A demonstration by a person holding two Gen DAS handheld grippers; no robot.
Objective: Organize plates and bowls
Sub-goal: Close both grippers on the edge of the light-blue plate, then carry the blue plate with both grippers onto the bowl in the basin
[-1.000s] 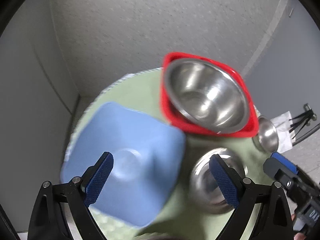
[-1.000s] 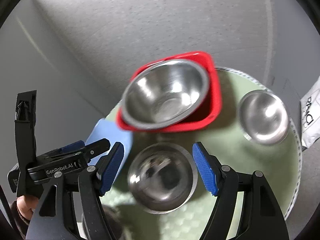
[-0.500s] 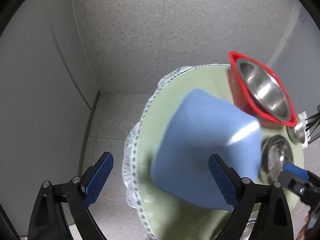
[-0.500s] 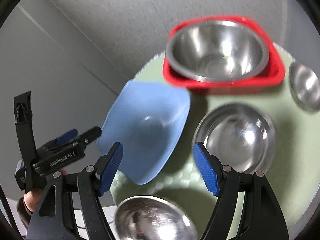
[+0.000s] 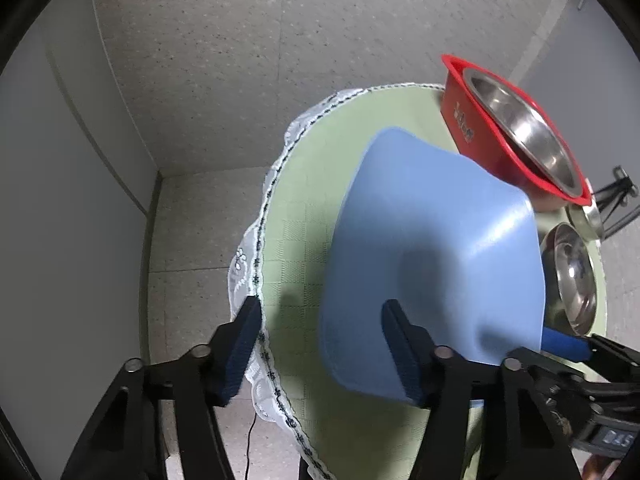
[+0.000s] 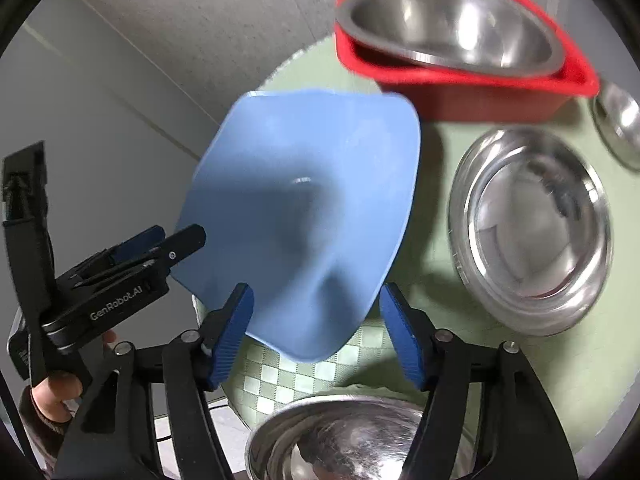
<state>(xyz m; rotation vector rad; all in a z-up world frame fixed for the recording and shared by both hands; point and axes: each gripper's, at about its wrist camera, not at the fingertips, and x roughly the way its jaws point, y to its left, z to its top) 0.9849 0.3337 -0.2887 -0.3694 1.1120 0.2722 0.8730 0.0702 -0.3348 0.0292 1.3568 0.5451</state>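
Left gripper (image 5: 320, 308) was about half open. The rim of the blue bowl (image 5: 432, 248) sat between its ribbed blue pads (image 5: 244, 344), and the right pad lay against the bowl's side. I couldn't tell whether it bore any weight. Right gripper (image 6: 316, 292) was also about half open, with the bowl's low rim in its gap and its left pad just at the bowl wall.

Blue bowl: squarish, rounded corners, smooth matte, plastic-looking, tipped up steeply over the table's left part. Red tub (image 6: 472, 96): squarish, glossy, flared rim, standing behind the blue bowl. A big steel bowl (image 6: 448, 28) was nested in it. Steel dish (image 6: 532, 232): round, shallow, mirror-shiny, right of the blue bowl. A small steel bowl (image 6: 620, 120) stood right of the tub at the frame edge. Another steel bowl (image 6: 340, 440) was at the near table edge, under my right gripper.

Table (image 5: 304, 240): round, with a pale green checked cloth and white lace trim (image 5: 240, 256) with dark stitching. Floor (image 5: 200, 80): grey, speckled tile. Wall (image 5: 60, 200): plain grey. My left hand (image 6: 52, 388) showed in the right wrist view.
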